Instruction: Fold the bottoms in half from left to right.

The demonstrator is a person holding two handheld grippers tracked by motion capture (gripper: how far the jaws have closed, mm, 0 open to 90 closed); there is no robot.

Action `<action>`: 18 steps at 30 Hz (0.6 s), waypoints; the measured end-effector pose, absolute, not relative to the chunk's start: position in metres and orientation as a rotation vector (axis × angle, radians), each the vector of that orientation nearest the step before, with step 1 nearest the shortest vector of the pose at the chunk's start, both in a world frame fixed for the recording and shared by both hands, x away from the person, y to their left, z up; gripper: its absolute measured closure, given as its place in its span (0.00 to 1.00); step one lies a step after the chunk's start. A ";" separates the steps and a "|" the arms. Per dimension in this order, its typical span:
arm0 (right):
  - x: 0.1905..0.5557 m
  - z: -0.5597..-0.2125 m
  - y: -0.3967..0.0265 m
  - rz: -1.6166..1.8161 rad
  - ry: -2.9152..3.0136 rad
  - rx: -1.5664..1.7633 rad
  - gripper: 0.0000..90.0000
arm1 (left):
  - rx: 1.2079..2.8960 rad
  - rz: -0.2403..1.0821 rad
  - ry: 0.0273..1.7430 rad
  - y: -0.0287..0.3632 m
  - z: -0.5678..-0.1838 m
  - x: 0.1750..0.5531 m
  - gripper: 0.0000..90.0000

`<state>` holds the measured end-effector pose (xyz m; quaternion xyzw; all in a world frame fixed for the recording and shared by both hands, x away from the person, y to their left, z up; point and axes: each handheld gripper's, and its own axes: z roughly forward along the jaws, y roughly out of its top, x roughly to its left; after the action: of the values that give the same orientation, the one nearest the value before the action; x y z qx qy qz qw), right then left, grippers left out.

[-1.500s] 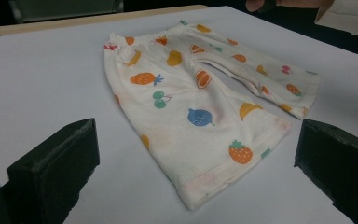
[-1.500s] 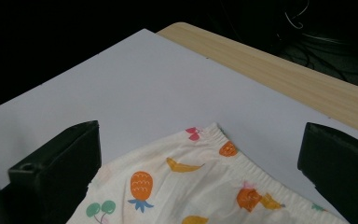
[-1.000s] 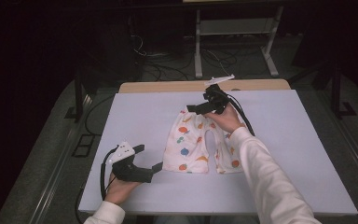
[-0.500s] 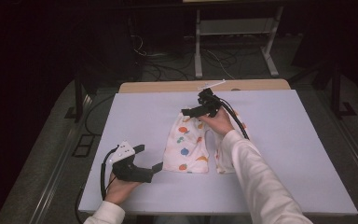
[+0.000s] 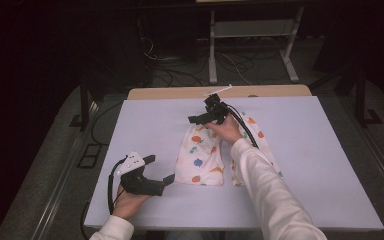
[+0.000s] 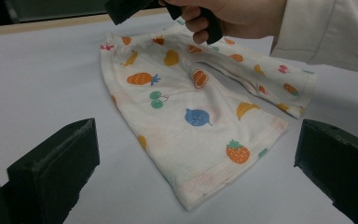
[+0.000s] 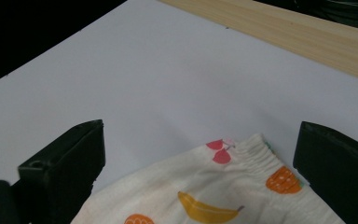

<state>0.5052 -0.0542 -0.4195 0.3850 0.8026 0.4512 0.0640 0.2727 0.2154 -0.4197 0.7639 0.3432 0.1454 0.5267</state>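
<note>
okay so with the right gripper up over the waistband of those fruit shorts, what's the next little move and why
Probably lower the right gripper onto the waistband corner of the shorts and close. Its fingers stand wide open with the elastic edge lying between them, not yet pinched. The left gripper waits open near the leg hem.

You see the table (image 5: 145,120) evenly lit from above, while the room around it falls into near black. The high view is slightly soft and grainy. In the left gripper view, the shorts (image 6: 191,116) are sharp and cast a faint shadow. In both gripper views, the near black jaws look blurred at the lower edges. No glare appears.
</note>
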 end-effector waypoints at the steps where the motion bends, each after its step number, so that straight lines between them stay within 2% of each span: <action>1: 0.506 -0.420 -0.054 1.365 2.417 1.165 0.03 | 1.826 0.347 0.820 0.215 -0.420 0.273 0.00; 15: 0.516 -0.424 -0.048 1.338 2.329 1.250 0.17 | 1.827 0.344 0.818 0.215 -0.420 0.273 0.00; 18: 0.517 -0.423 -0.045 1.326 2.320 1.262 0.23 | 1.826 0.343 0.817 0.215 -0.420 0.273 0.00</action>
<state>0.5175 -0.0455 -0.4234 0.4252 0.7817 0.4467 0.0930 0.2728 0.2153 -0.4197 0.7641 0.3420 0.1434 0.5278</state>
